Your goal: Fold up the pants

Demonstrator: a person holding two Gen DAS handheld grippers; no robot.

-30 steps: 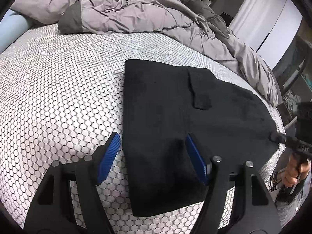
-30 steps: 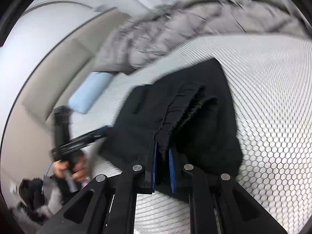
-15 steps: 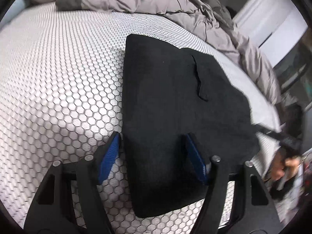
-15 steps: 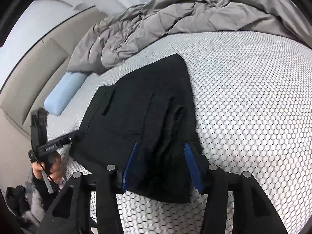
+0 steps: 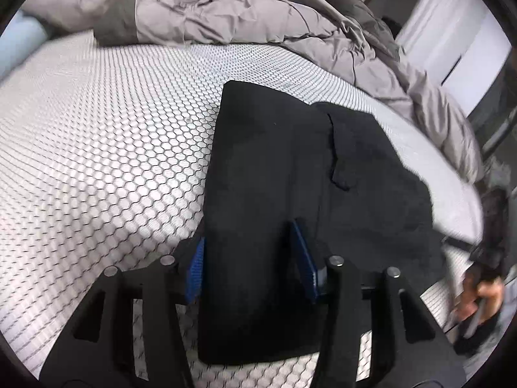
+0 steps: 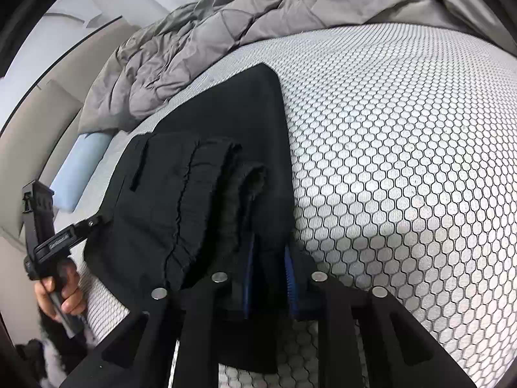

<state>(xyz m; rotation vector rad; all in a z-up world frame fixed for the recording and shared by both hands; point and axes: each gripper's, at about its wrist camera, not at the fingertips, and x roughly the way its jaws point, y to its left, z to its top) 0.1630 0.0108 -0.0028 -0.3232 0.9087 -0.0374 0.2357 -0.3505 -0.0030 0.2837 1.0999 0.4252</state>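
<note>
On the honeycomb-patterned mattress lie the folded black pants. The left gripper straddles one end, jaws closing; the right gripper closes over the opposite edge's fold. A rumpled grey duvet and pale blue pillow lie beyond.

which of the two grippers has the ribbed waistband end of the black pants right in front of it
The right gripper: its jaws are closing over the pants beside the gathered waistband. The left gripper straddles a smooth folded edge instead.
</note>
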